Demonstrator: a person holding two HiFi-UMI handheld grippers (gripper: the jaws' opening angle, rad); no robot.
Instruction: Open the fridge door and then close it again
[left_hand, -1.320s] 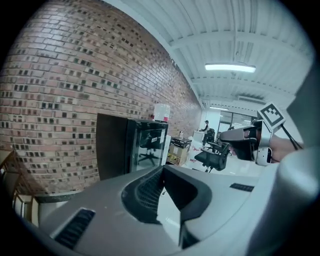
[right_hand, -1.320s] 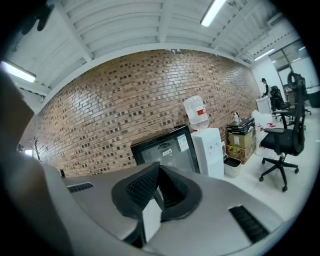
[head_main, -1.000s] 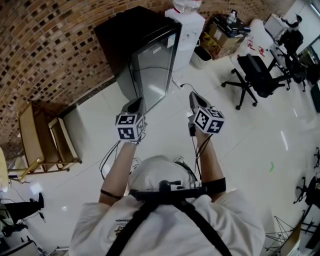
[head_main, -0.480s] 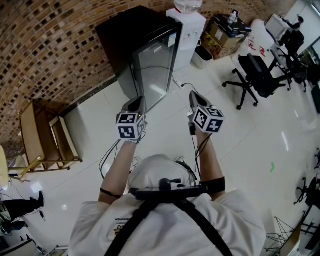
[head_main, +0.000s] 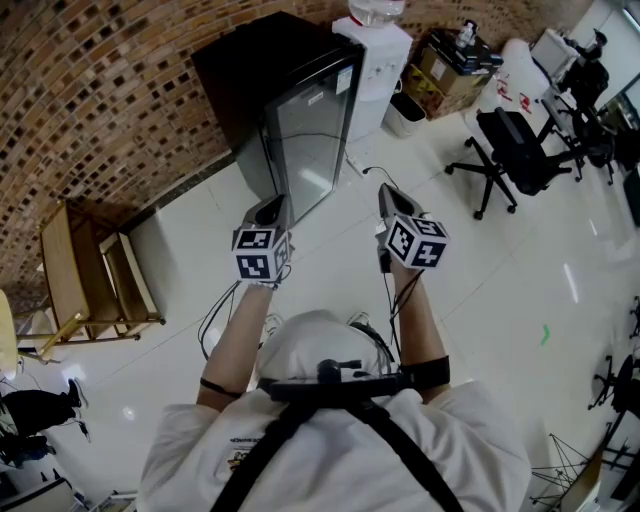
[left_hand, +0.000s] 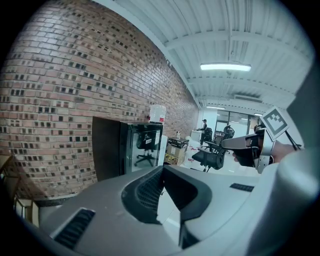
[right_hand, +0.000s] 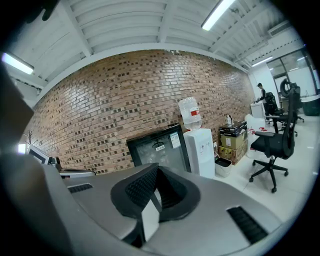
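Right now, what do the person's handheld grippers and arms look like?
Both the left gripper and right gripper are grey shells with black ribbed pads, each carrying a white cube of black square markers and trailing black cables. White short sleeves, black armbands.

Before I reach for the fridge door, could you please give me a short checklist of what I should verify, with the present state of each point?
1. Fridge door closed: ok, it sits flush against the body.
2. Left gripper free: ok, jaws together, nothing between them.
3. Right gripper free: ok, jaws together, empty.
4. Grippers at the door: not ok, both are held apart from it.
5. Door handle found: cannot tell, no view shows one clearly.
6. Floor before the door free: ok, the office chair stands off to the right.
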